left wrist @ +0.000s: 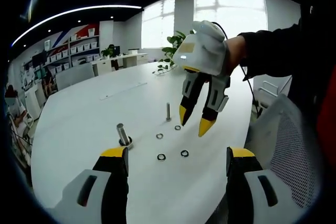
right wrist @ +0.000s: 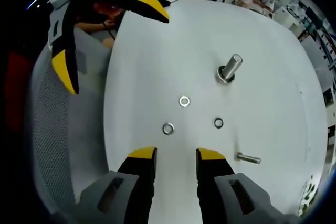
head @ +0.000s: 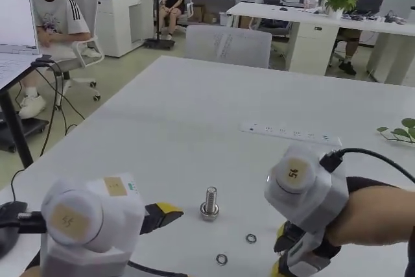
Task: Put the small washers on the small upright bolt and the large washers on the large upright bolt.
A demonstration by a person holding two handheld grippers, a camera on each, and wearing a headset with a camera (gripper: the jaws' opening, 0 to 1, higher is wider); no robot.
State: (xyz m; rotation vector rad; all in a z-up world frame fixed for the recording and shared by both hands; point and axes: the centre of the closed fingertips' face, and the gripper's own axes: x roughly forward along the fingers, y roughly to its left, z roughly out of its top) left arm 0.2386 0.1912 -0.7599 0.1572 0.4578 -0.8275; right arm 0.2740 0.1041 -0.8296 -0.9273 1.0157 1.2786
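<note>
The left gripper [left wrist: 177, 153] and right gripper [right wrist: 176, 153] are hovering open and empty above loose washers [right wrist: 184, 100] lying on the table [right wrist: 273, 51] near the large bolt [right wrist: 229, 68] and small bolt [left wrist: 168, 111], so a shallow pinch is likely risking a flat washer skidding away.

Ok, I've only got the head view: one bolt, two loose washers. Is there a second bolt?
Observer: Yes. In the left gripper view a thinner small bolt stands upright beyond the large bolt.
Operator: How many loose washers in all?
Observer: Four washers lie flat on the table in that view, all off the bolts.
Operator: Is either gripper holding one?
Observer: No. The right gripper hangs open over the washers and the left gripper is open too, both empty.
</note>
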